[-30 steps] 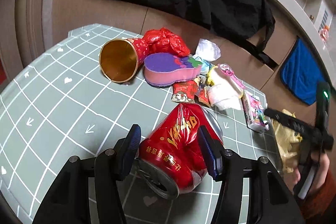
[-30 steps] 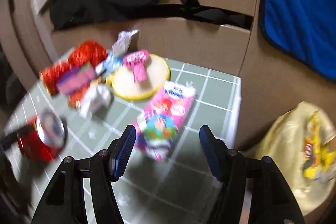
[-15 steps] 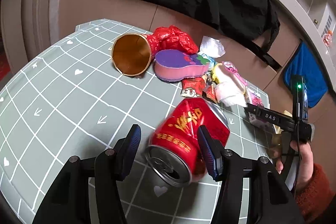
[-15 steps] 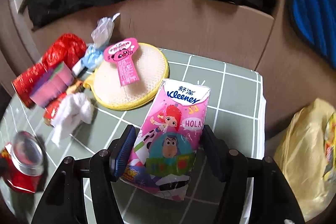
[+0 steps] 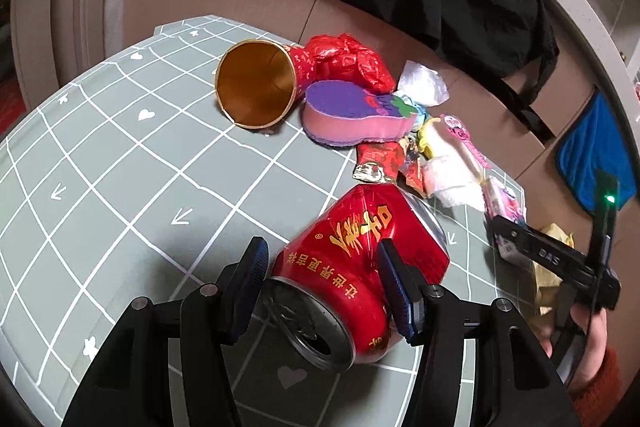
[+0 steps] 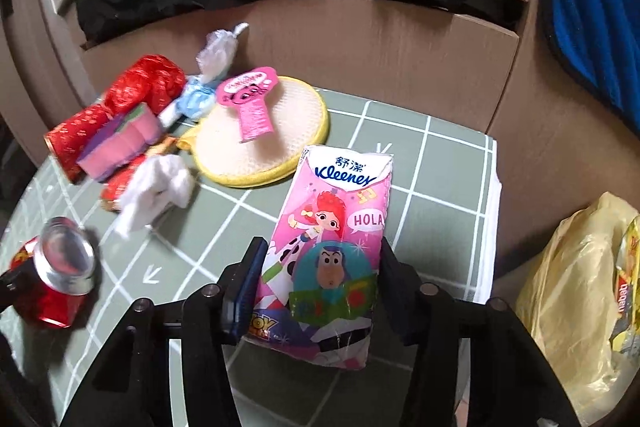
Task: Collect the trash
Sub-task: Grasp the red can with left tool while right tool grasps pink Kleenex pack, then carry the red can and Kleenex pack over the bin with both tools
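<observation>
Trash mostly uncollected: the pile sits on the green grid table point(image 5: 120, 155). Left to right in the left wrist view: gold-lined paper cup point(image 5: 256, 89) on its side, crumpled red foil point(image 5: 344, 57) behind it, purple-and-pink sponge point(image 5: 356, 115) just beside, clear plastic scrap point(image 5: 422, 87), red snack wrappers point(image 5: 378, 163), white crumpled tissue point(image 5: 452, 183).

Left gripper point(image 5: 320, 279) holds the dented red can point(image 5: 360, 259), jaws about half open with both pads pressed on its sides. Can looks tipped and lifted off the table, mouth toward the camera.

Right gripper point(image 6: 318, 275) has just been closing on the pink tissue pack point(image 6: 340, 239); pack sits between the jaws, both pads against its long edges. Whether it has left the table yet is unclear. Round yellow scrubber point(image 6: 264, 139) with pink tag lies just beyond the pack.

Yellow plastic bag point(image 6: 576, 287) hangs off the table's right edge, near the pack, and is likely the drop target. It seems to hold some packaging already.

Judgement: two items in hand, none of the visible pile cleared. Left to do: drop both, then cup, foil, sponge, wrappers, tissue, scrubber.
</observation>
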Motion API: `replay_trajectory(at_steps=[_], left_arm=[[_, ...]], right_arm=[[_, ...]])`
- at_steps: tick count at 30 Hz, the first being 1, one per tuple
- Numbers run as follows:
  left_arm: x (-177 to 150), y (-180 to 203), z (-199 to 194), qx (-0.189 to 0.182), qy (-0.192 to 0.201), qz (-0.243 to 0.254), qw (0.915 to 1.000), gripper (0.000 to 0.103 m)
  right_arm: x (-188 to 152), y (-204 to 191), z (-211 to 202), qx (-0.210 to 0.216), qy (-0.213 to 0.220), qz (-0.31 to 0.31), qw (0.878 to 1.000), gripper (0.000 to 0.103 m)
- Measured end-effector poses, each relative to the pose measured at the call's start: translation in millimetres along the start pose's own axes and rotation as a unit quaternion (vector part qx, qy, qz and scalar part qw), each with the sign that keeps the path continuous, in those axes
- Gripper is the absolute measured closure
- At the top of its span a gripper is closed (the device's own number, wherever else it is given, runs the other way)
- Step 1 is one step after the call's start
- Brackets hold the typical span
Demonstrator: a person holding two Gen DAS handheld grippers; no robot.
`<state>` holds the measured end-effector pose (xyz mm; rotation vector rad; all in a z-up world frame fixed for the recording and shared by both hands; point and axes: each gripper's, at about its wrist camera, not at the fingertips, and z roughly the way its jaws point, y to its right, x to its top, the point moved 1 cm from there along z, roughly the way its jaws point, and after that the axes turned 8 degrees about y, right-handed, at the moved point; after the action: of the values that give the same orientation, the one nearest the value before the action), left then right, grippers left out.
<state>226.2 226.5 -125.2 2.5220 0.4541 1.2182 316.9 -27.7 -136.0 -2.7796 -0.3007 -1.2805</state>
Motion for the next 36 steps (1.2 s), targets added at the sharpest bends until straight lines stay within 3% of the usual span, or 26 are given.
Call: replay_trajectory(at_steps=[11, 20, 25, 31, 36], left_arm=[[2, -7, 11, 0.009, -0.011, -0.044, 0.9989, 0.046], [4, 16, -4, 0.016, 0.024, 0.011, 0.9995, 0.047], [23, 58, -33, 0.021, 0.055, 0.066, 0.9961, 0.047], [42, 126, -67, 0.015, 0.11, 0.131, 0.9852, 0.047], [46, 190, -78, -0.042, 0.122, 0.148, 0.9805, 0.047]], right_arm=[[0, -10, -43, 0.026, 0.044, -0.03, 0.998, 0.056], [-4, -9, -57, 0.052, 0.059, -0.042, 0.996, 0.056], [2, -2, -80, 0.066, 0.068, -0.037, 0.995, 0.056], [25, 25, -137, 0.086, 0.111, -0.027, 0.99, 0.056], [35, 66, -188, 0.078, 0.163, -0.019, 0.983, 0.056]])
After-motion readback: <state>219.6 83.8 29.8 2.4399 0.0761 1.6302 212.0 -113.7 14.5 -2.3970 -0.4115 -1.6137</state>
